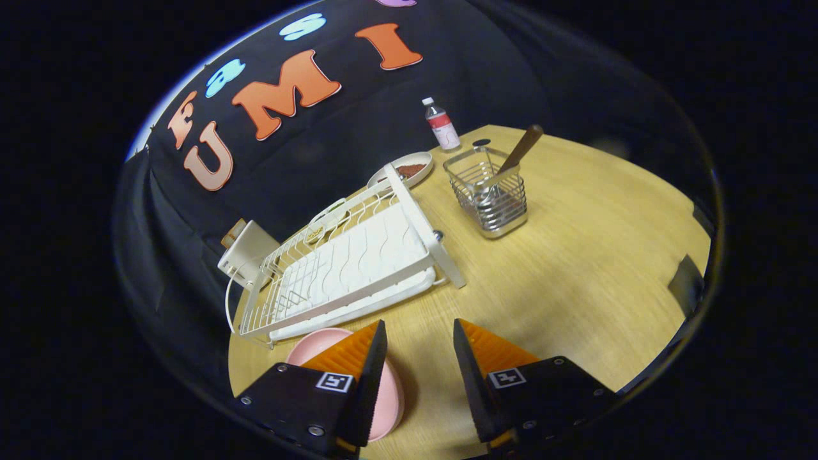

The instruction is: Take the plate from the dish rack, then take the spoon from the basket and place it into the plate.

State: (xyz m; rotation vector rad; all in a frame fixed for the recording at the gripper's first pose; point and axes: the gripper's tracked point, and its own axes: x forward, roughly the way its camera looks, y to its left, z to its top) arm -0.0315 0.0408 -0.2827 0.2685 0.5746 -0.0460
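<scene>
A pink plate (319,342) lies flat on the wooden table (575,268), partly under my left finger and in front of the white dish rack (351,262). My gripper (418,332) hovers above the table, open, with nothing between its fingers. Beyond the fingers stands a wire basket (489,191) holding a spoon with a brown wooden handle (521,150) that leans out to the right. The spoon's bowl is hard to make out inside the wires.
A small white dish (409,169) with something reddish sits behind the rack. A clear bottle (441,124) with a red label stands at the table's far edge. A white box (246,259) rests at the rack's left end.
</scene>
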